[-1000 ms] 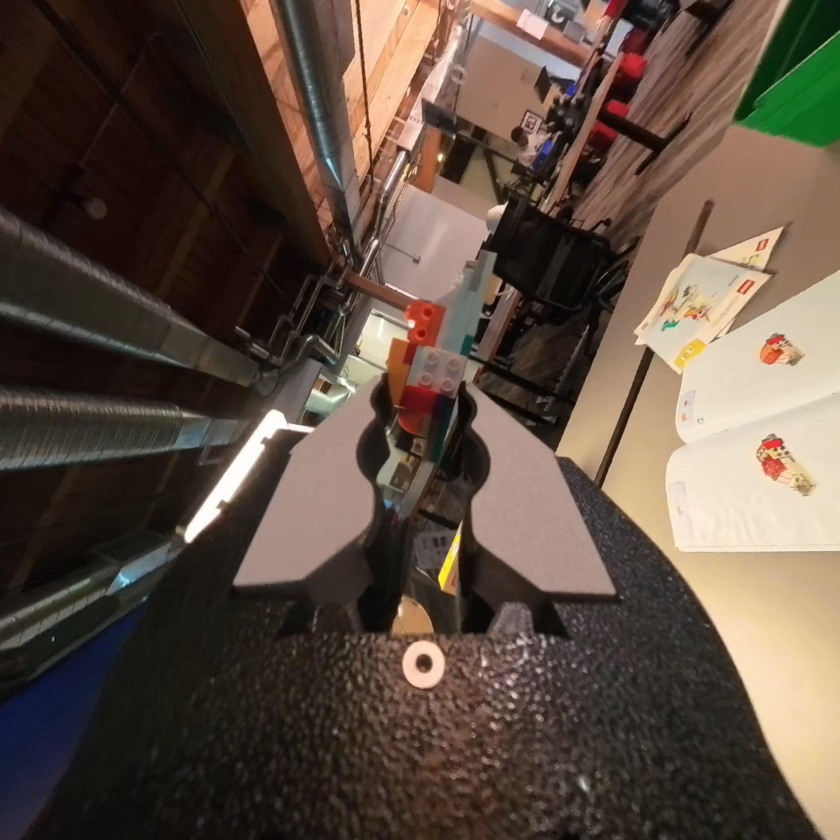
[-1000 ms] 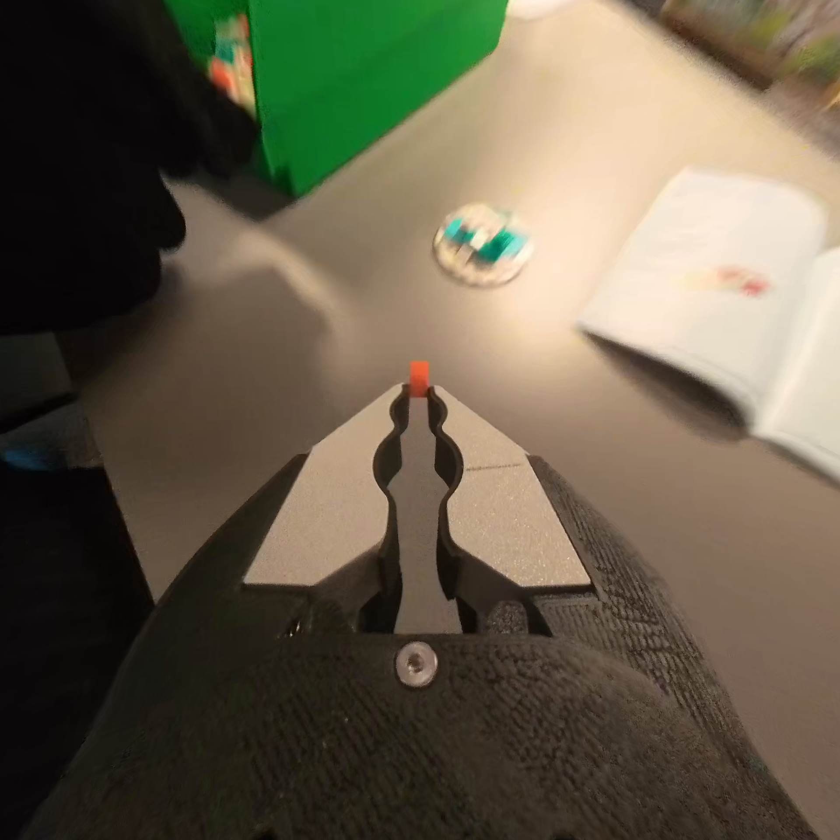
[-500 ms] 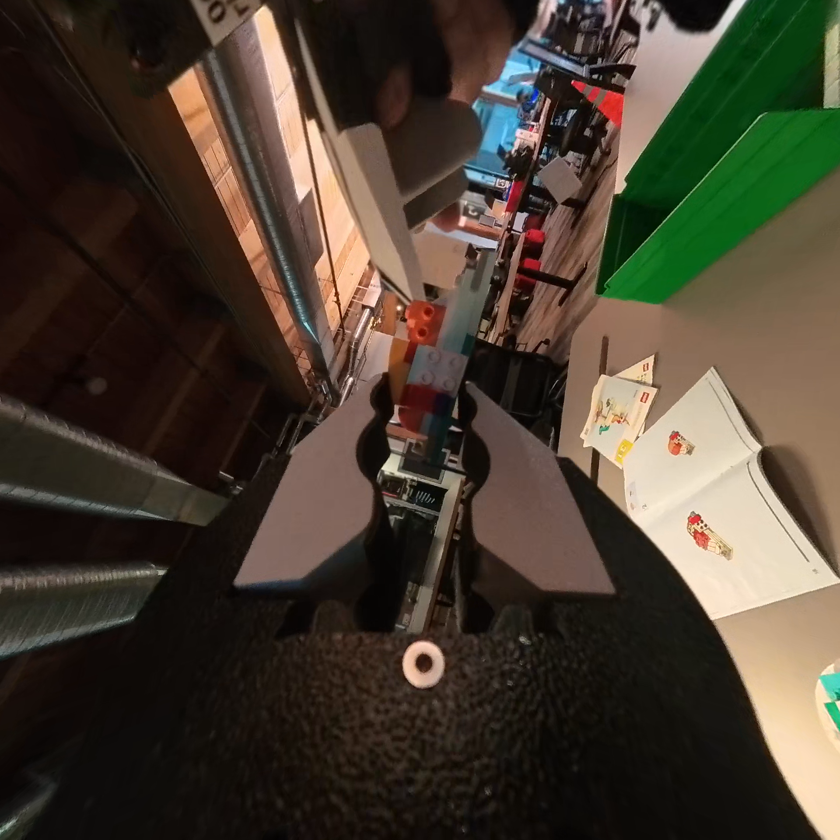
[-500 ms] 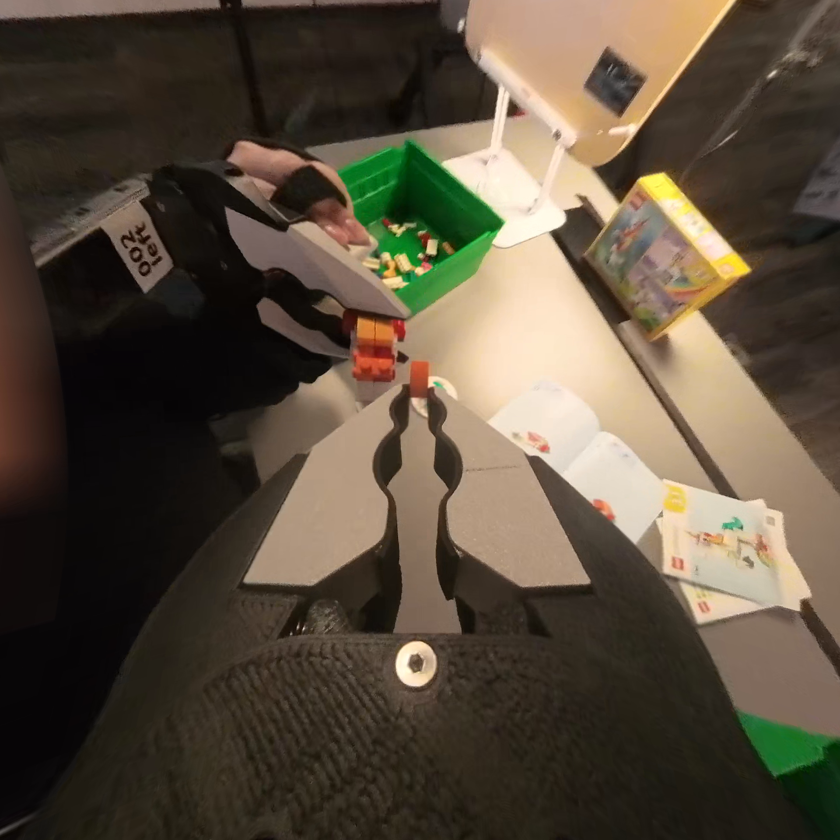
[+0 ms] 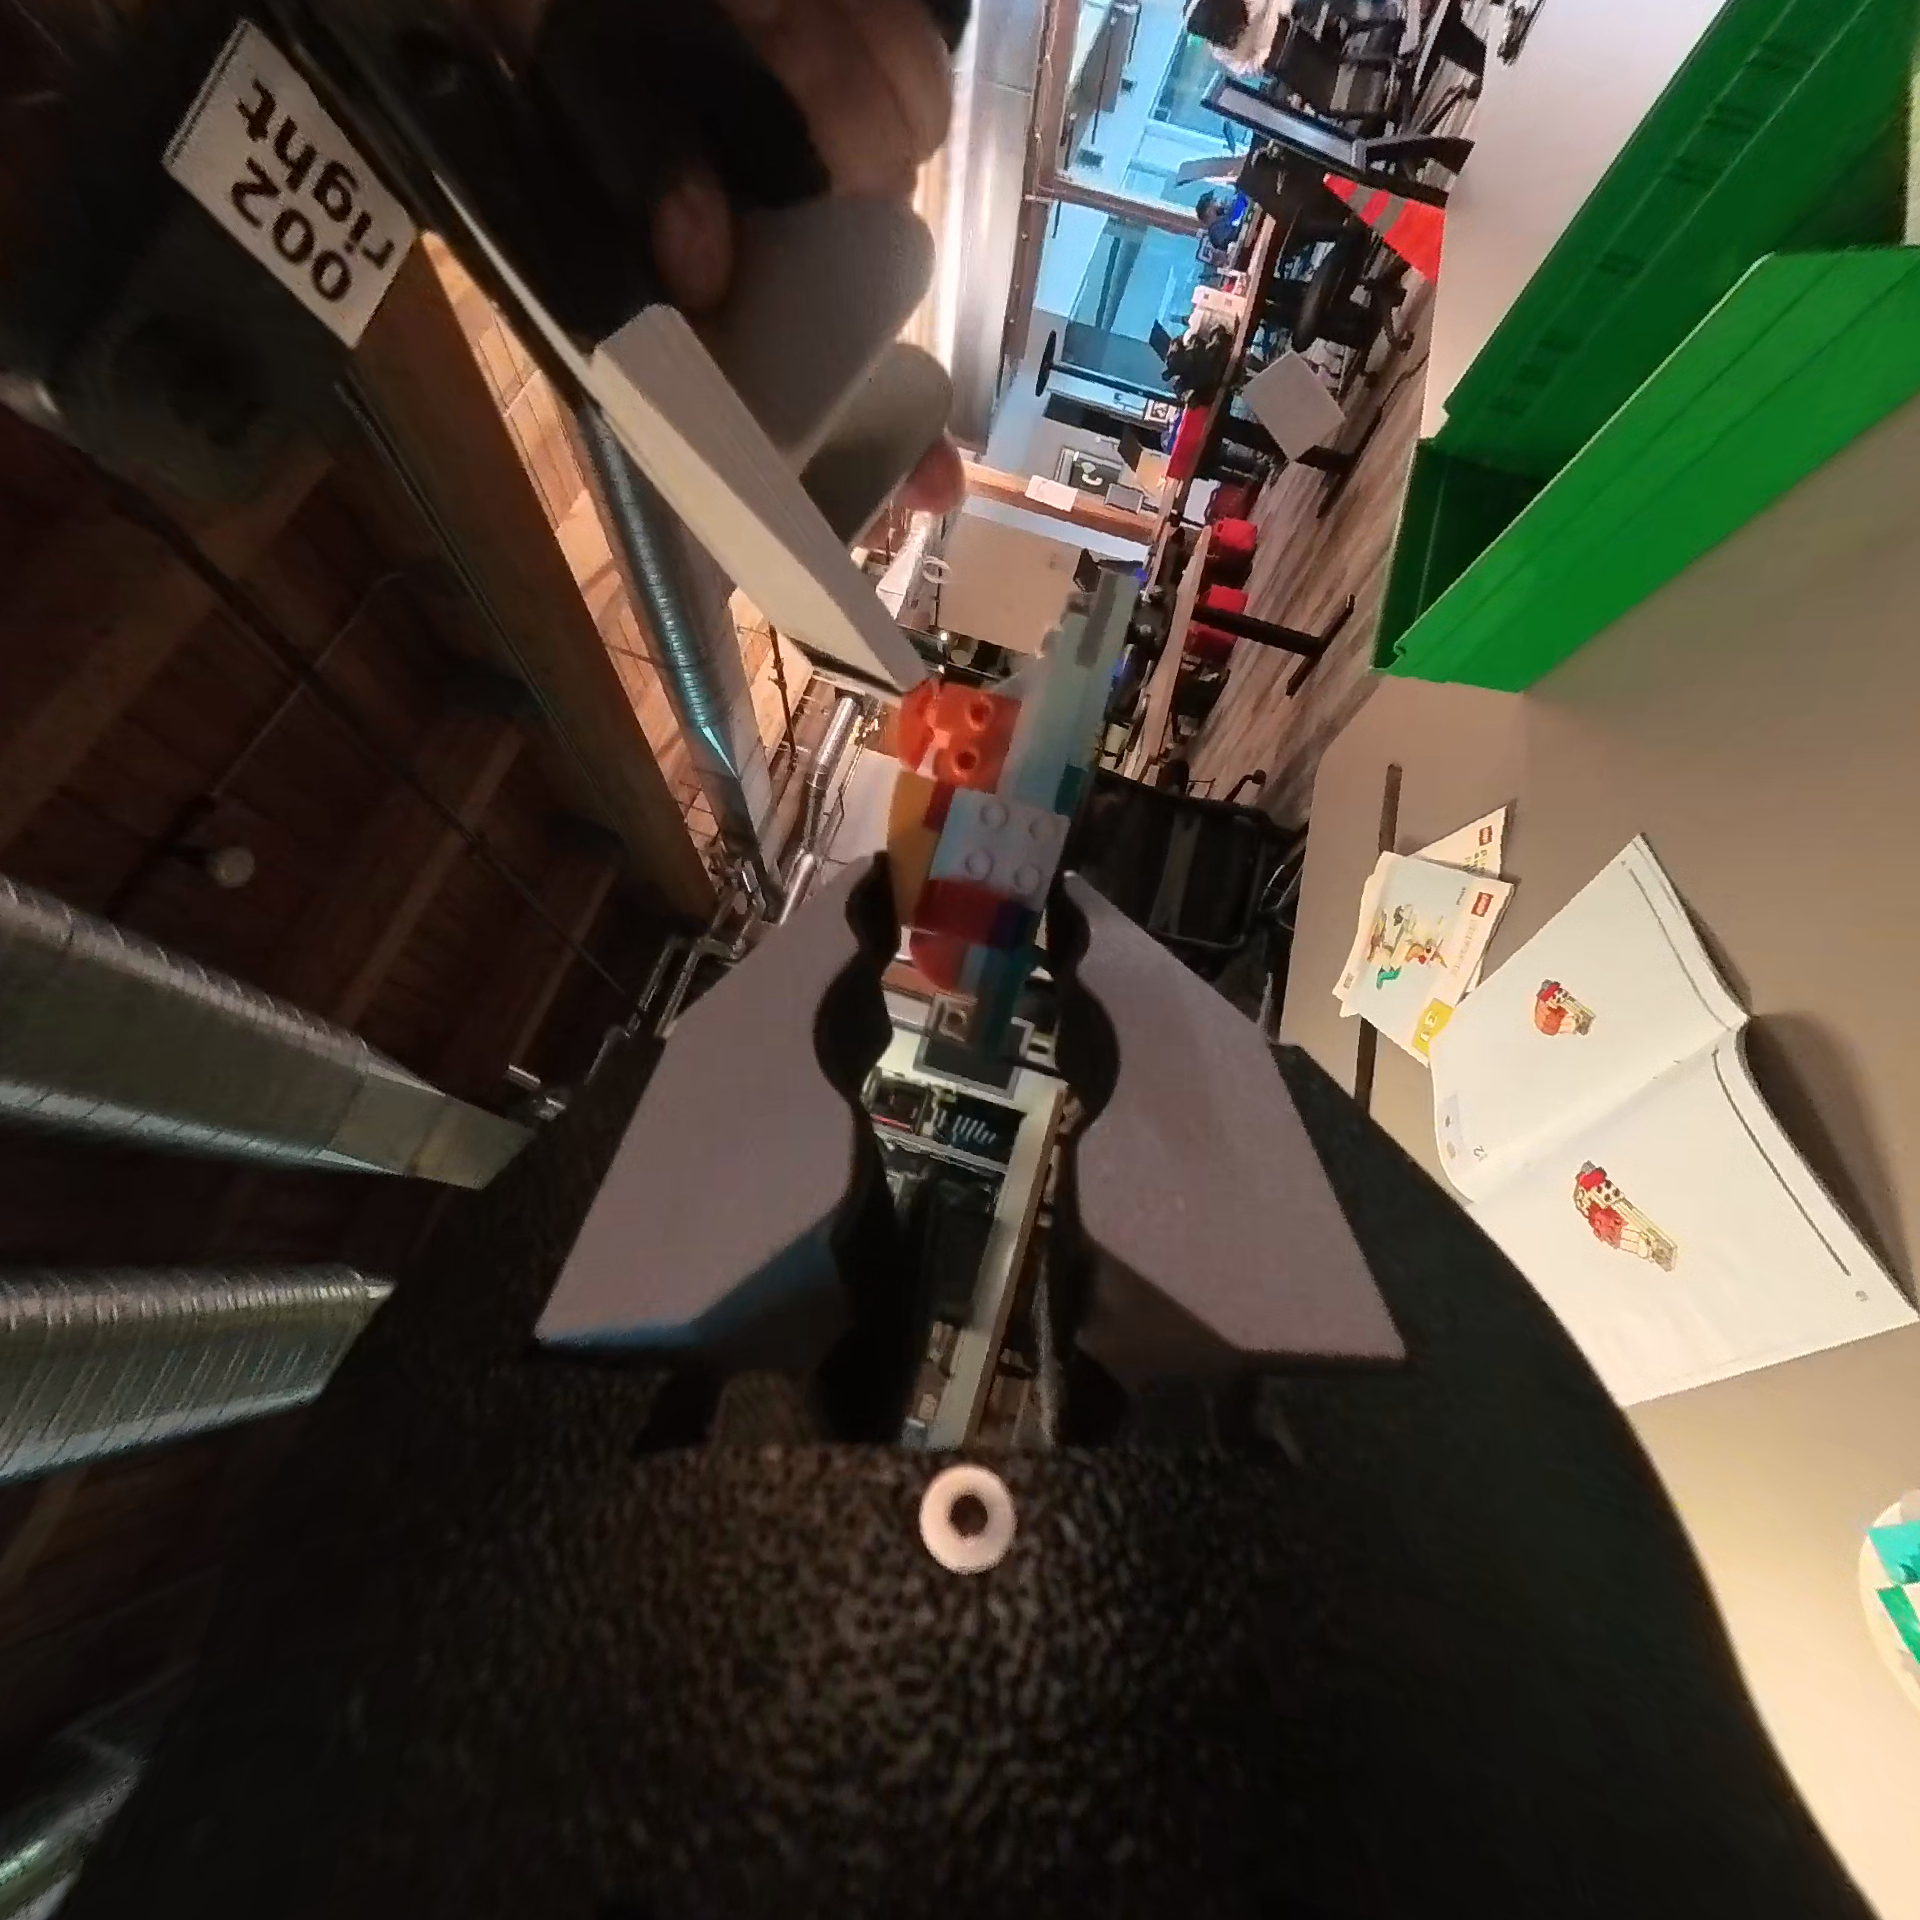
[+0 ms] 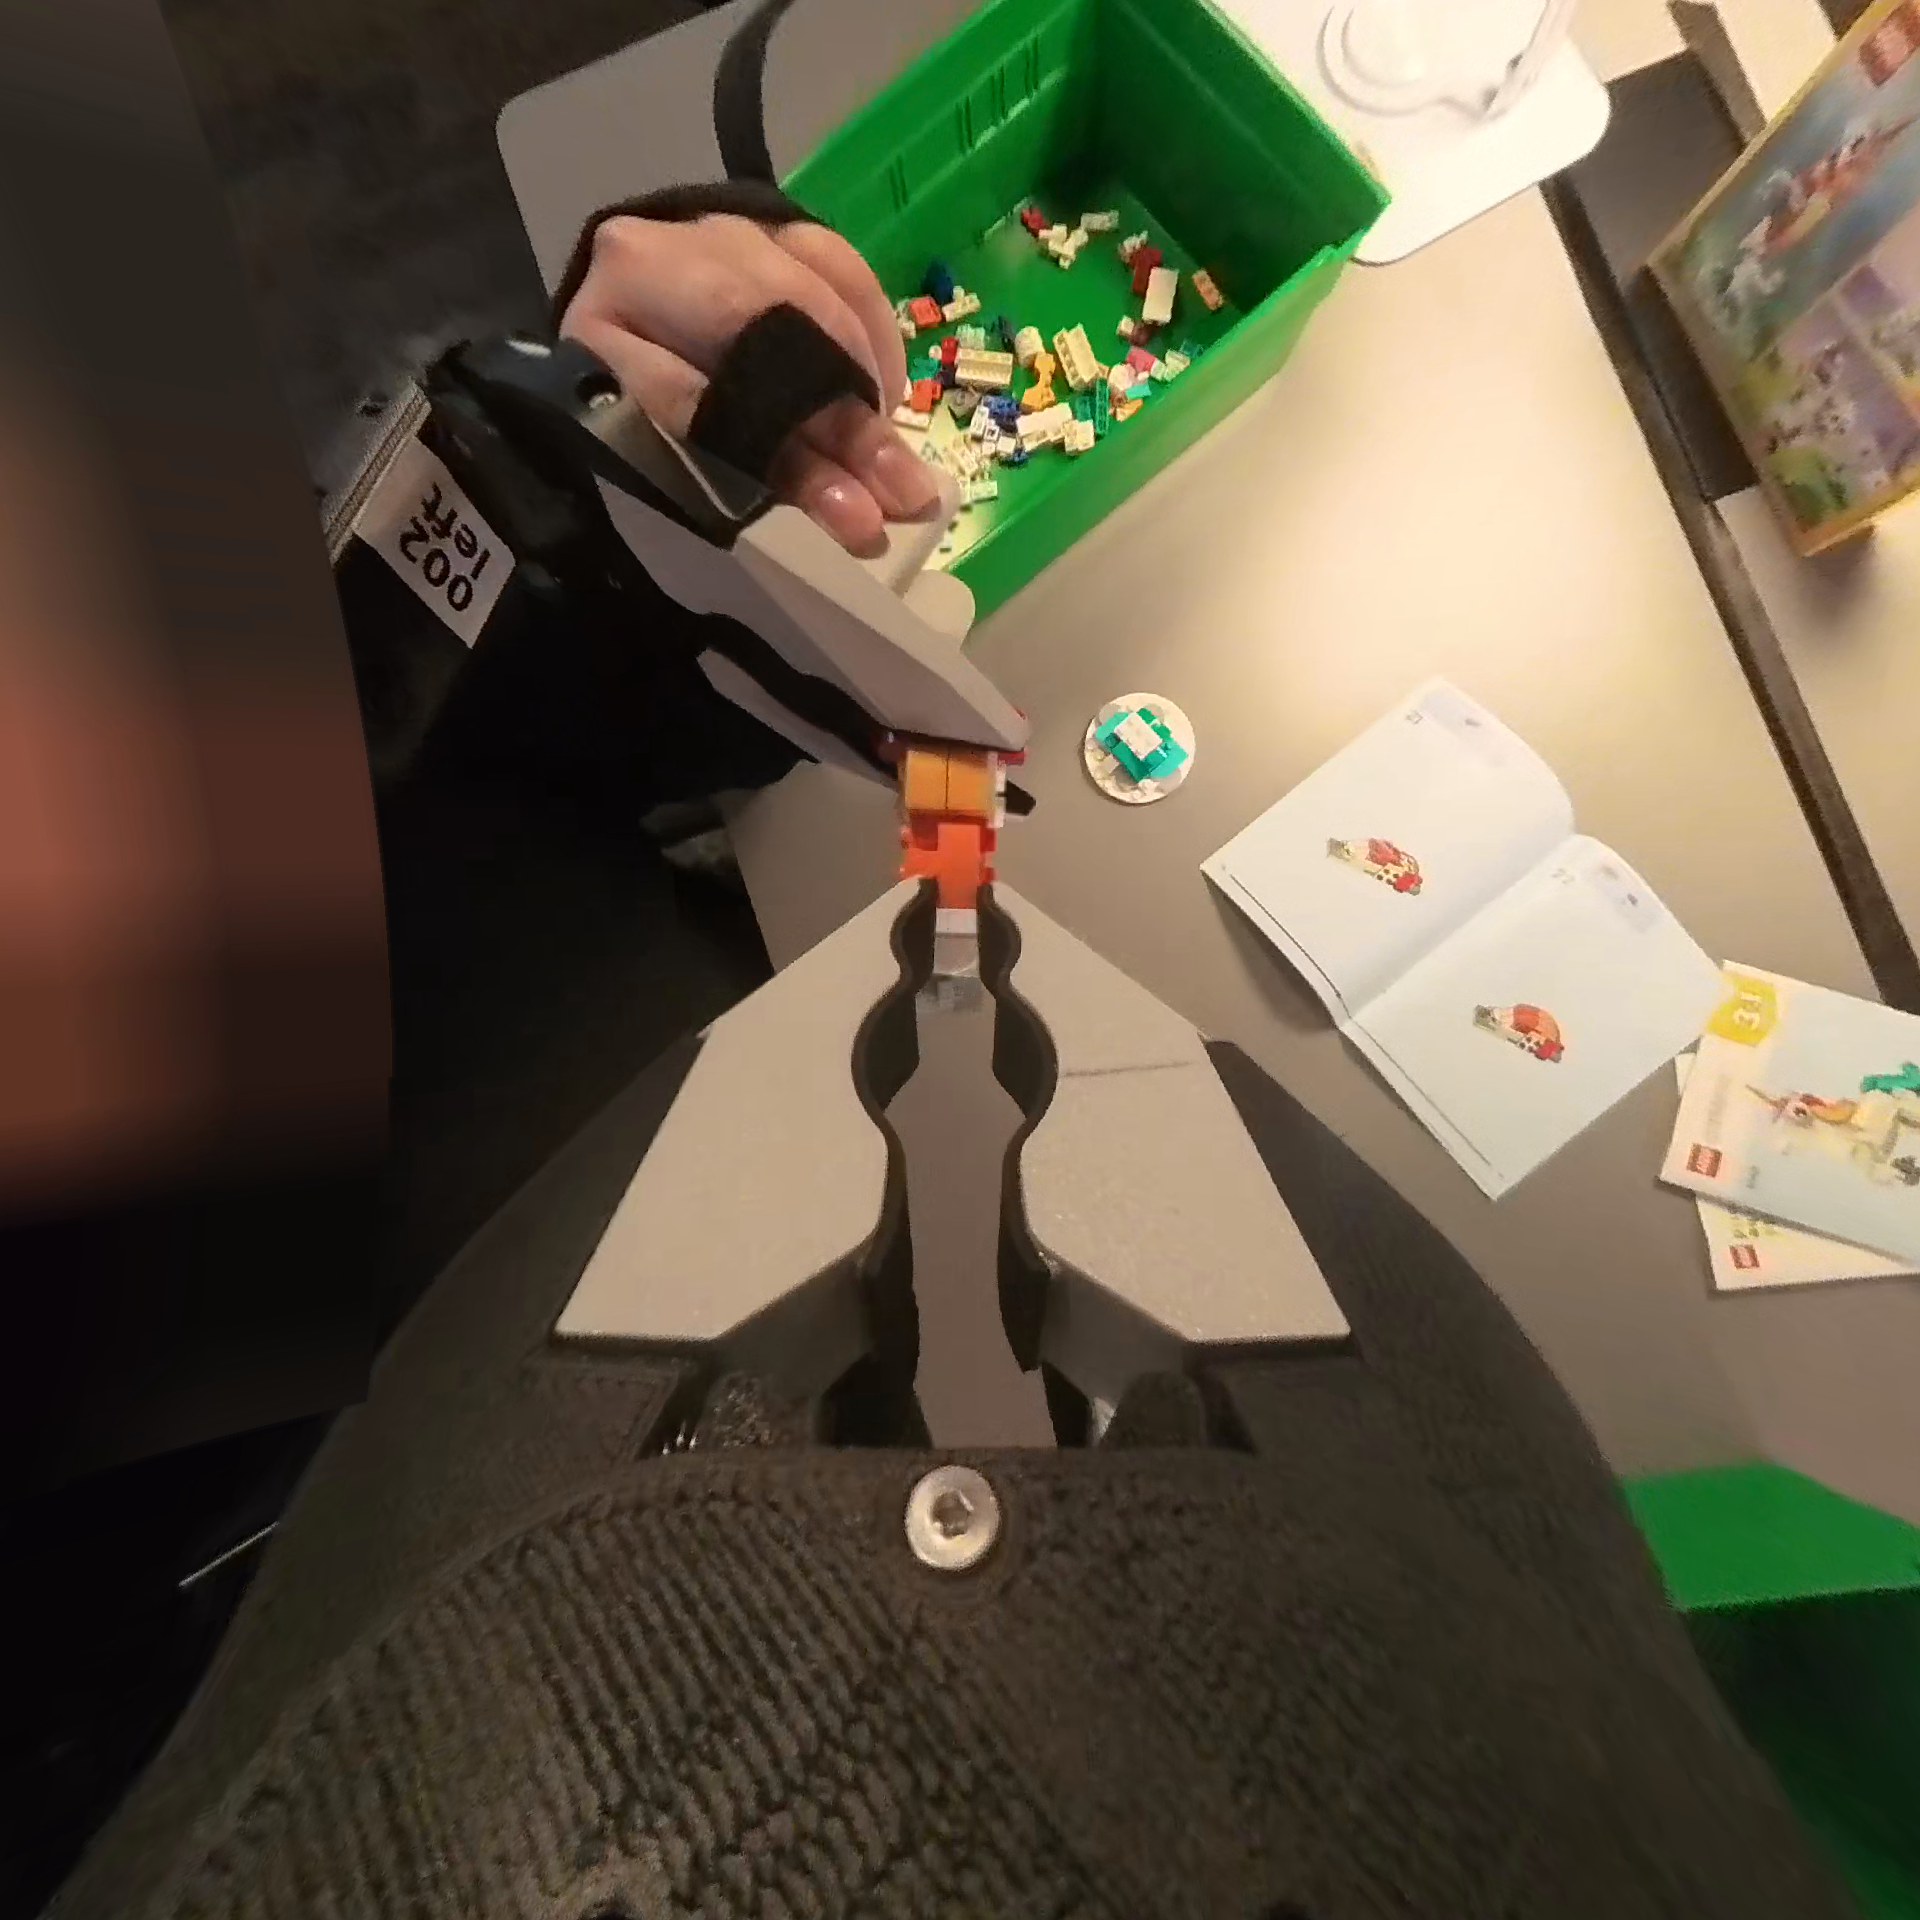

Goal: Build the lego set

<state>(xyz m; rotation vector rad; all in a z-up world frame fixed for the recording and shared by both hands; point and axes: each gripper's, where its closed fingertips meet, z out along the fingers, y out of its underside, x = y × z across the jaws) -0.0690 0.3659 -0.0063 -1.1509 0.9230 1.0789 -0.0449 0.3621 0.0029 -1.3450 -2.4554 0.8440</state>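
Note:
My left gripper (image 5: 966, 896) is shut on a partly built lego model (image 5: 1003, 831) of orange, white, red and teal bricks, held up in the air. In the right wrist view the left gripper (image 6: 914, 743) comes in from the upper left with the model (image 6: 943, 795) in it. My right gripper (image 6: 951, 896) is shut on a small orange brick (image 6: 951, 868) and holds it against the model's orange end. In the left wrist view the right gripper's fingers (image 5: 748, 540) reach down from the upper left, their tip at the model's orange studded brick (image 5: 961, 740).
A green bin (image 6: 1288, 156) with several loose bricks stands at the back of the grey table (image 6: 1299, 582). A round white plate (image 6: 1140, 795) with a teal piece, an open booklet (image 6: 1455, 935), more booklets (image 6: 1818, 1122) and the set box (image 6: 1818, 260) lie there. Left and right tips are no more than a few centimetres apart.
My right gripper has swung up from over the table and brought the small orange brick to the model in my left gripper. The left gripper has turned a little while holding the model.

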